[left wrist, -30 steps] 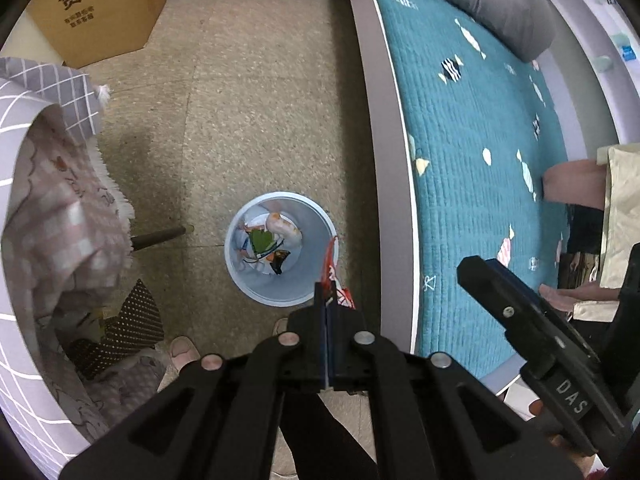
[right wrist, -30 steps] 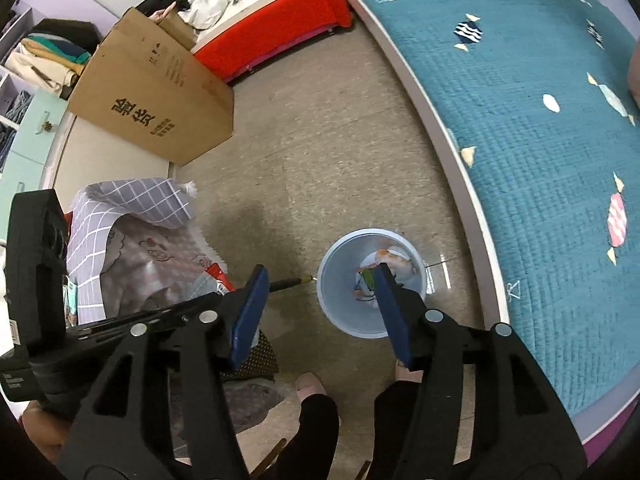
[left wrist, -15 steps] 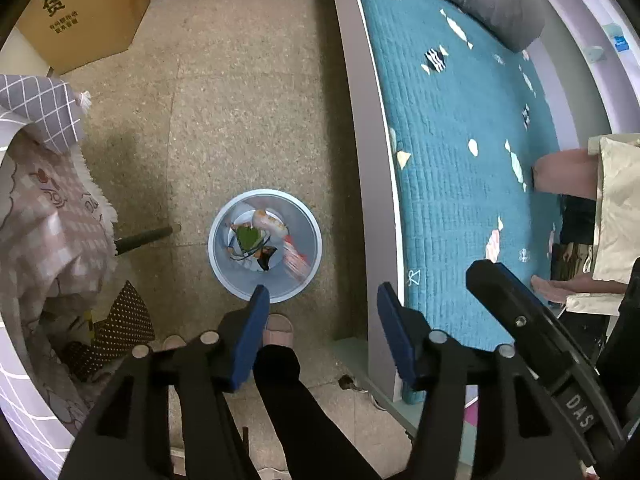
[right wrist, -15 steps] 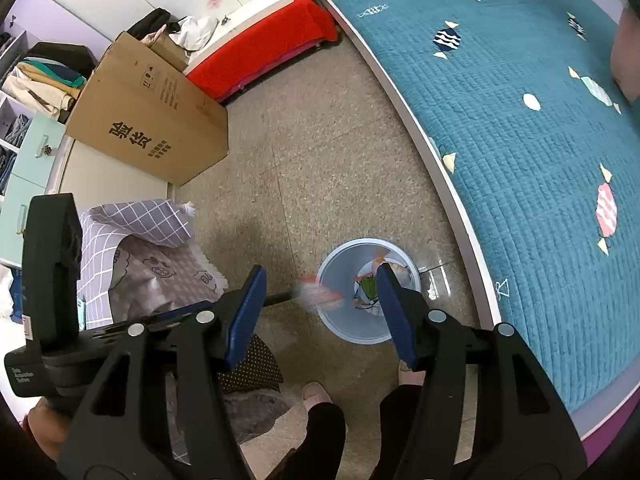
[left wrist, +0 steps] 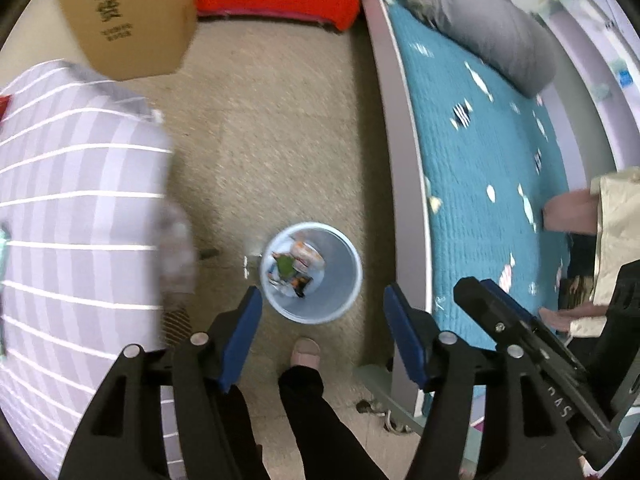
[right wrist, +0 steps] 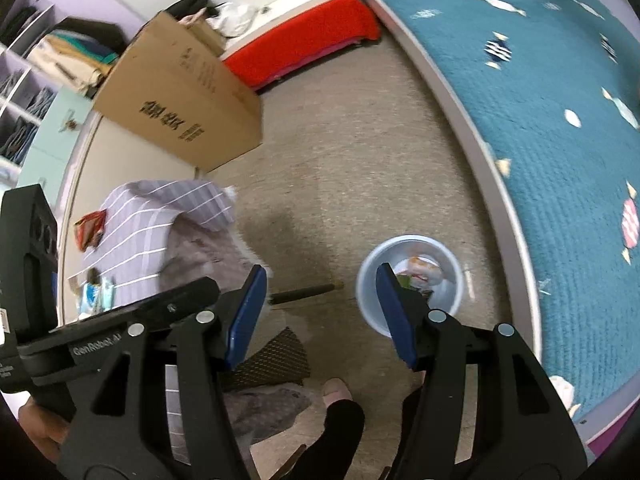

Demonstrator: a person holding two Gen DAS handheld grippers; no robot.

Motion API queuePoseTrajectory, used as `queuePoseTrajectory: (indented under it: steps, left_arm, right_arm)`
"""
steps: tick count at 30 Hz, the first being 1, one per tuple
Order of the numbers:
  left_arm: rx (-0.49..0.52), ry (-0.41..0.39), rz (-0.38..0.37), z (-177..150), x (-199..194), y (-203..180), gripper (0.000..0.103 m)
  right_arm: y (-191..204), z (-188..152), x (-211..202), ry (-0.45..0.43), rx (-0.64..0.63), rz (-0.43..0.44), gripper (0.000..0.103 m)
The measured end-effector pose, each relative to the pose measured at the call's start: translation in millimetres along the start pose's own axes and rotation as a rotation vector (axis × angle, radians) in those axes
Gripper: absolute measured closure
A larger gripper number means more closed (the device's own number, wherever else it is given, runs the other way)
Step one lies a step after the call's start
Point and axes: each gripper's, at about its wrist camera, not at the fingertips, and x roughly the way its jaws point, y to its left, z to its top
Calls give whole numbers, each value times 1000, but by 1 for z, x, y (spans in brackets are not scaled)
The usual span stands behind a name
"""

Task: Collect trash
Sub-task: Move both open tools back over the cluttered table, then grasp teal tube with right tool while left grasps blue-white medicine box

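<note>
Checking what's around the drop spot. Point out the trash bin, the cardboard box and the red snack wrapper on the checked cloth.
trash bin [left wrist: 343,280]: left wrist view, bare inner wall.
cardboard box [right wrist: 180,96]: right wrist view, printed side face.
red snack wrapper [right wrist: 89,230]: right wrist view, middle of the crumpled pack, on the checked cloth.

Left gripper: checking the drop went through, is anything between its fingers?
No, the left gripper is opening with only the bin and floor visible between them.

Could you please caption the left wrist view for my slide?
Left gripper, fingers opening and empty, above a bin of wrappers beside the bed.
</note>
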Motion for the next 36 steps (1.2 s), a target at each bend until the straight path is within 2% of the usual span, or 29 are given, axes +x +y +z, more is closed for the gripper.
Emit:
queuePoseTrajectory:
  steps: [4, 7, 13, 17, 21, 23, 28, 29, 30, 31, 34, 36]
  left_arm:
    - [-30, -67, 35, -3, -38, 46, 41]
    - [-64, -118, 83, -9, -71, 96, 41]
    - [-134, -178, 142, -19, -115, 179, 41]
    - [-154, -180, 222, -31, -132, 232, 39]
    - [-188, -141, 295, -40, -133, 270, 24]
    - [-176, -94, 313, -41, -125, 280, 24]
    - [-147, -37, 299, -38, -108, 290, 24]
    - [-144, -32, 289, -36, -106, 292, 27]
    - [-143, -31, 279, -35, -106, 293, 40]
    - [-143, -25, 263, -33, -105, 294, 47]
    - [-142, -29, 208, -29, -107, 300, 51]
    - [-132, -67, 190, -31, -118, 303, 51]
  right_arm:
    - [51, -6, 9, 3, -47, 43, 46]
    - [93, -14, 18, 7, -82, 82, 46]
    - [175, -37, 45, 33, -143, 146, 46]
    - [223, -56, 65, 57, -171, 177, 46]
    - [252, -70, 78, 76, -183, 186, 46]
    - [260, -74, 83, 86, -183, 182, 46]
    - [275, -83, 93, 107, -178, 164, 46]
    - [277, -84, 94, 109, -179, 160, 46]
    - [278, -84, 95, 109, -179, 157, 45]
    - [280, -85, 96, 109, -179, 154, 45]
    - [285, -88, 101, 114, -179, 146, 45]
    - [289, -89, 104, 118, -179, 139, 45]
